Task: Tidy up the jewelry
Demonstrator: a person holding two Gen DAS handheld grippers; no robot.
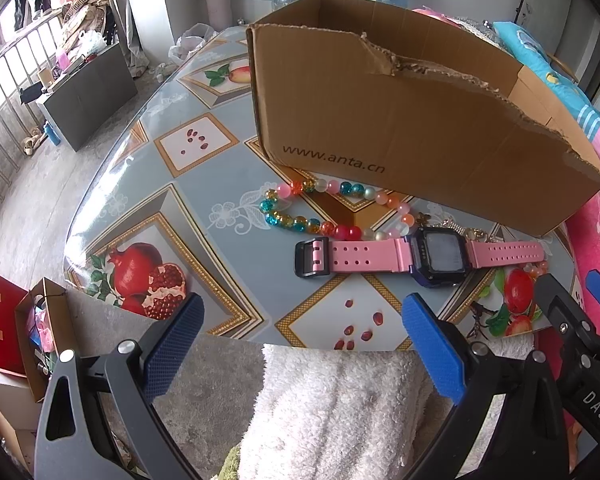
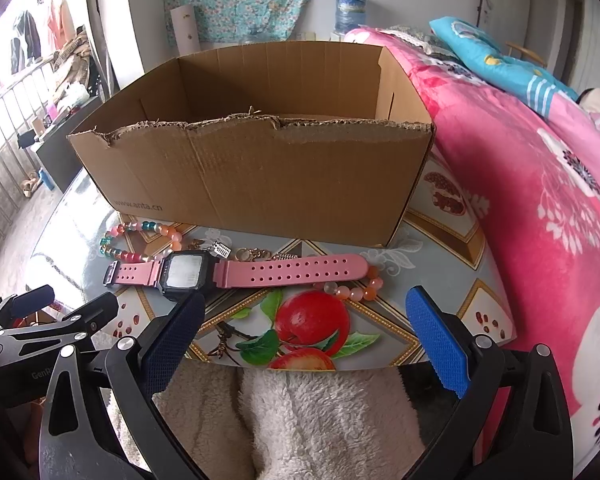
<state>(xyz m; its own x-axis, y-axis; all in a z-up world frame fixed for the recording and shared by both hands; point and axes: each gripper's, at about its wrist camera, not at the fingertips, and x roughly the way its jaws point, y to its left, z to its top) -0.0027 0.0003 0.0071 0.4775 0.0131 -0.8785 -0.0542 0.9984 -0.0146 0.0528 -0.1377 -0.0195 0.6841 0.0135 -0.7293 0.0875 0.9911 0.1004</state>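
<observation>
With both tools parked at the near edge of the surface (image 2: 452, 264), I read this as the start of the job: nothing is gripped and all the jewelry lies out in the open. My left tool (image 1: 304, 344) has its blue pads spread wide with only fluffy white cloth (image 1: 340, 408) and tabletop between them; my right tool (image 2: 304, 340) is just as wide and just as empty. I hold them back and low so each camera takes in the whole layout before I commit.

The cardboard box (image 2: 260, 176) sits toward the far side with its torn top open, which I take as the place the pieces are meant to go. In front of it the pink watch (image 2: 236, 270) lies flat with its strap stretched out, parallel to the box wall. Just behind it, the multicoloured bead bracelet (image 1: 320, 210) curls close against the box, and a thin gold chain (image 2: 256, 255) rests between watch and box. Orange beads (image 2: 356, 290) peek out near the strap's end. The watch is nearest my right tool, so I judge it the easy first pick.
</observation>
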